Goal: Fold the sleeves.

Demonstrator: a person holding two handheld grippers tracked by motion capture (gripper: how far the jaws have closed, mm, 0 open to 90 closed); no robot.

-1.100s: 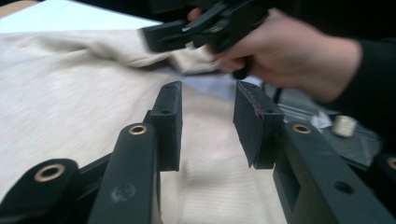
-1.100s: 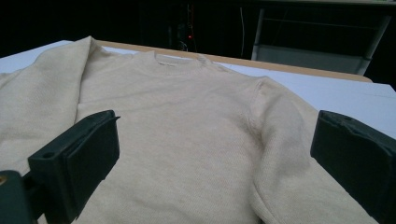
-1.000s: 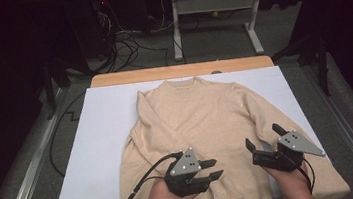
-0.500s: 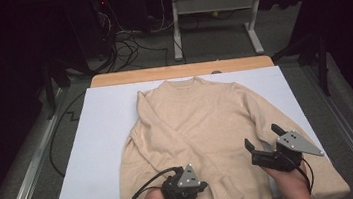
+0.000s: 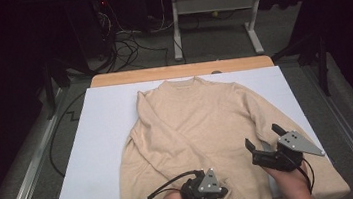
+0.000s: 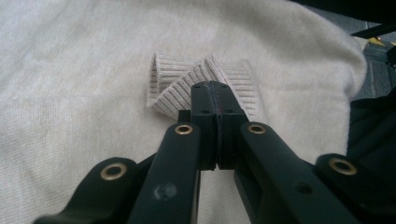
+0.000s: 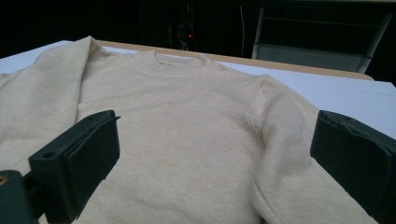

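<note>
While its cuff [image 6: 201, 84] sits pinched in the left gripper [image 6: 215, 88] jaws, a cream sweater [image 5: 193, 128], right gripper [image 5: 265, 142] jaws wide.

A white sheet [image 5: 109, 147] covers the tabletop, spreading out to the left of the left claw and running far ahead of both. Past its far edge, well ahead of the claws, a strip of the wooden table [image 5: 126, 77] shows. Beyond that, on the grey floor [image 5: 218, 39], stands a white metal stand [image 5: 214, 4], with a tangle of dark cables [image 5: 128, 44] to its left. A black cable [image 5: 60, 138] curls along the floor off to the left of the left claw.
</note>
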